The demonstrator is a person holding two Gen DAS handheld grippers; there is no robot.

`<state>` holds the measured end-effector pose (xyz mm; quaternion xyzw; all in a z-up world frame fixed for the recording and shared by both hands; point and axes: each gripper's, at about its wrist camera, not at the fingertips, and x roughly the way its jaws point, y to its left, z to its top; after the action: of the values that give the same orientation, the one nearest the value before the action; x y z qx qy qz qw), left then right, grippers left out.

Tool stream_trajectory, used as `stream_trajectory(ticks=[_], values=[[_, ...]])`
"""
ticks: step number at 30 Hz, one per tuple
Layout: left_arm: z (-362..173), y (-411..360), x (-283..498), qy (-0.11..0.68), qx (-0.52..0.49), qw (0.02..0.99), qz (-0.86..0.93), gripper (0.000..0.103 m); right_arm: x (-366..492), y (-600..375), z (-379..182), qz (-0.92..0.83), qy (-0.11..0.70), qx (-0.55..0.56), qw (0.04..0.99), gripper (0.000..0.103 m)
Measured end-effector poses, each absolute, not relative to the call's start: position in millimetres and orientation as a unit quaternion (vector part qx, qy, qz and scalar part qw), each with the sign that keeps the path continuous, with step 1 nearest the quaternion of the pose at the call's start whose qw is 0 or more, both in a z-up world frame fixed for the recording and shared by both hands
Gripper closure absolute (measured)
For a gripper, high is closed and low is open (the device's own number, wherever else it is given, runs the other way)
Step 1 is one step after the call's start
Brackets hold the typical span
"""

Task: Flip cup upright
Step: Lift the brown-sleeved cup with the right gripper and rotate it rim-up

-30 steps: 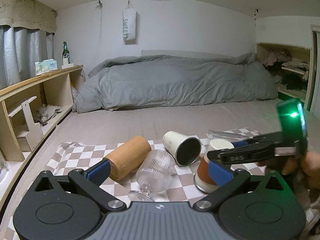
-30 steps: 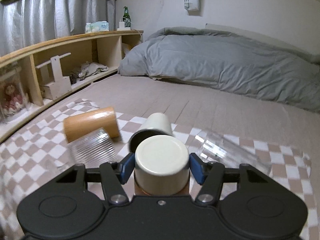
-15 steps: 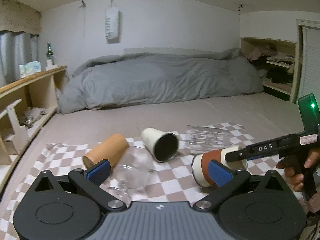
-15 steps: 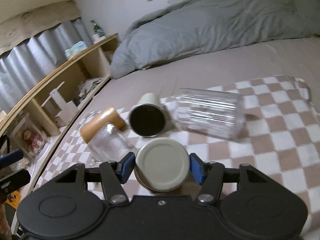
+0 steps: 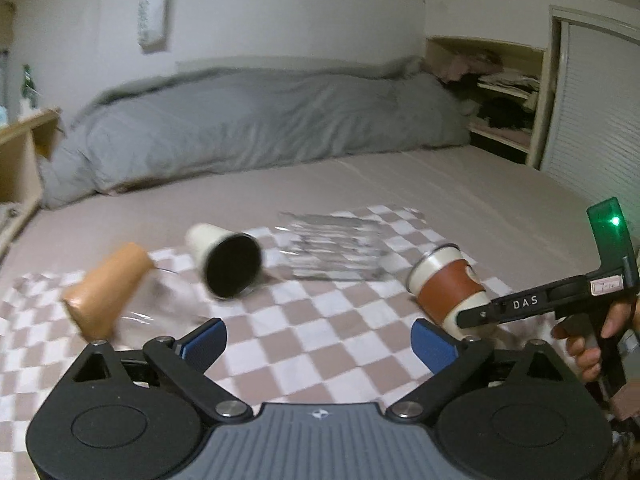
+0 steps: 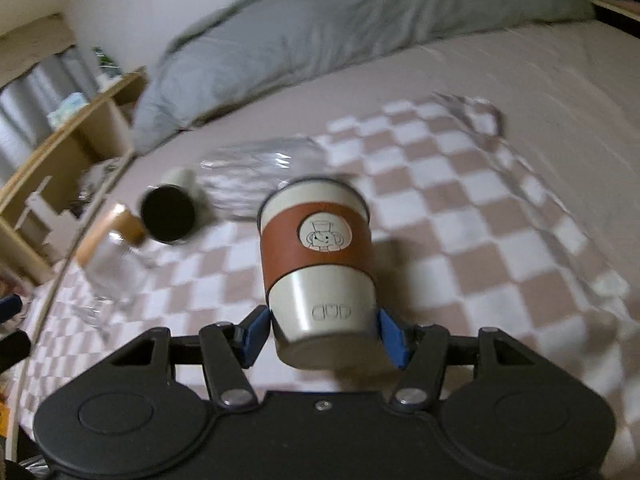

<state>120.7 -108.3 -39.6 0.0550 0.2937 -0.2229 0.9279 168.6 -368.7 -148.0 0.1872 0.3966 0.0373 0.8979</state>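
Observation:
A cream cup with a brown sleeve (image 6: 318,254) is held by its base in my right gripper (image 6: 324,334), which is shut on it. The cup is tilted, mouth pointing up and away, above the checkered cloth (image 6: 460,216). In the left wrist view the same cup (image 5: 446,288) hangs at the right, tilted with its rim to the upper left, held by the right gripper (image 5: 476,322). My left gripper (image 5: 318,342) is open and empty, low over the cloth (image 5: 320,344).
On the cloth lie a cream cup with a dark inside (image 5: 228,258), a wooden cup (image 5: 106,290), a clear ribbed tumbler (image 5: 332,252) and a stemmed glass (image 6: 106,276). A grey duvet (image 5: 260,120) lies behind. Wooden shelves (image 6: 60,152) stand at the left.
My right gripper has turned the brown-sleeved cup from rim-down through sideways to mouth pointing up and away, and lifted it. My left gripper has swung to the right; the view is blurred.

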Motion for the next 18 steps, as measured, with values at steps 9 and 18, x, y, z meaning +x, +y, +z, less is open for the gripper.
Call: stream_trajectory(ticks=[9,18], values=[[-61,-164,142,0.326,0.024,0.899,-0.289,0.010,169,-401,-125,0.059,0.361,0.239,0.900,0.017],[-98,-212,187,0.422,-0.084,0.843,-0.324,0.023,237,-396,-100,0.114,0.440,0.174,0.873,0.016]])
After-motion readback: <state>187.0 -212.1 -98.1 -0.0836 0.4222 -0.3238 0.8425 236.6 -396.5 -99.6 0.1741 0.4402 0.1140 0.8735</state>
